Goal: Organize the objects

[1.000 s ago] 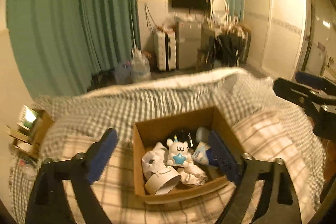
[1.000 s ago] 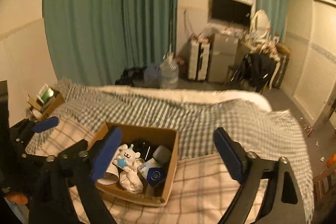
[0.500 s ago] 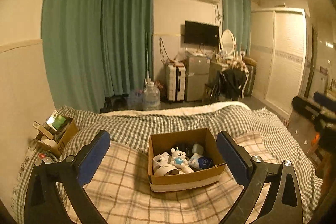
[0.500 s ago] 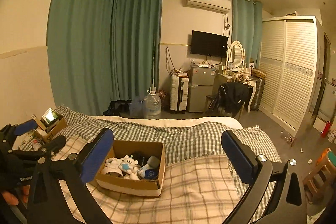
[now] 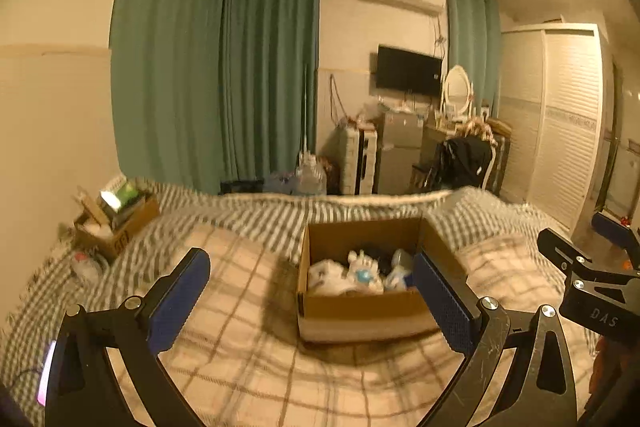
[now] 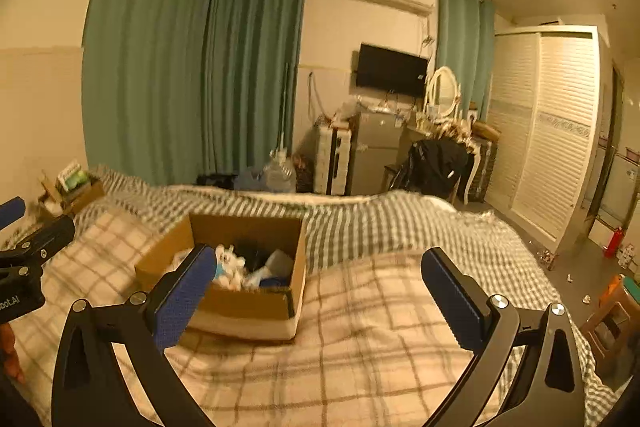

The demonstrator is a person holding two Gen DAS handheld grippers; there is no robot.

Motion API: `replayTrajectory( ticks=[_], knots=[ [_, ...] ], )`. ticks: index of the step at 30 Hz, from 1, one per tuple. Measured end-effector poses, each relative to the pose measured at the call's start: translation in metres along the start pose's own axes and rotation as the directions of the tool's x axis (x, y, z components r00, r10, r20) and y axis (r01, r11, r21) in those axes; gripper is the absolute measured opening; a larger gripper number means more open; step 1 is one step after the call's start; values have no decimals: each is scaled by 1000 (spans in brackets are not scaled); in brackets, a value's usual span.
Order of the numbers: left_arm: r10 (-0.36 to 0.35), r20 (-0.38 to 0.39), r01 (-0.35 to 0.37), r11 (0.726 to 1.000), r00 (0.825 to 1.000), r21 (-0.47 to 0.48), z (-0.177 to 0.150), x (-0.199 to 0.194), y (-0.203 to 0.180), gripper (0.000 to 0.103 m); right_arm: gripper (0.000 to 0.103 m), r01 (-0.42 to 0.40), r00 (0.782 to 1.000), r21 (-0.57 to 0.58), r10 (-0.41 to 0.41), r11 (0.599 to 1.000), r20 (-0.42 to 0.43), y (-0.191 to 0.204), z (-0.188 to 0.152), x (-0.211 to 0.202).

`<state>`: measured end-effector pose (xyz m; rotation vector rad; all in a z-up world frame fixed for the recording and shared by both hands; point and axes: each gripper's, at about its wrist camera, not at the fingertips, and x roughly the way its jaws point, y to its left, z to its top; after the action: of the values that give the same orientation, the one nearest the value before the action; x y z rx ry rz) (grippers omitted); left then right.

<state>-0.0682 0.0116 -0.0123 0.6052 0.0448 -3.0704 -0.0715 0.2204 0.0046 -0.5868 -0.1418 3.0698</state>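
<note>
A brown cardboard box (image 5: 360,311) sits on the plaid bed cover (image 5: 248,307), holding a white plush toy with a blue star (image 5: 362,269), white crumpled items and a dark object. It also shows in the right wrist view (image 6: 244,301). My left gripper (image 5: 310,297) is open and empty, raised in front of the box, its right finger overlapping the box's right wall. My right gripper (image 6: 320,293) is open and empty, to the right of the box. The right gripper shows at the right edge of the left view (image 5: 592,279).
A small cardboard box with books (image 5: 116,223) stands at the bed's far left by the wall. Past the bed are water bottles (image 5: 310,179), a suitcase, a fridge, a chair with a black jacket (image 6: 436,163) and a wardrobe (image 6: 552,131).
Both grippers have moved closer to the bed again after pulling back and up. The box looks larger than half a second ago. Both jaws stay open.
</note>
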Motion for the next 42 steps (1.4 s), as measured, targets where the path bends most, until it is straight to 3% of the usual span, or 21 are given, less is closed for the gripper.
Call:
replayTrajectory(
  ticks=[28,42],
  knots=[
    [-15,-39,15,1000,999,19,-12,7,-6,103,103,-19,998,2,19,1000,-59,8,-13,15],
    [-4,-47,5,999,999,38,-13,6,-12,103,103,-17,999,8,18,1000,-47,6,-12,12]
  ],
)
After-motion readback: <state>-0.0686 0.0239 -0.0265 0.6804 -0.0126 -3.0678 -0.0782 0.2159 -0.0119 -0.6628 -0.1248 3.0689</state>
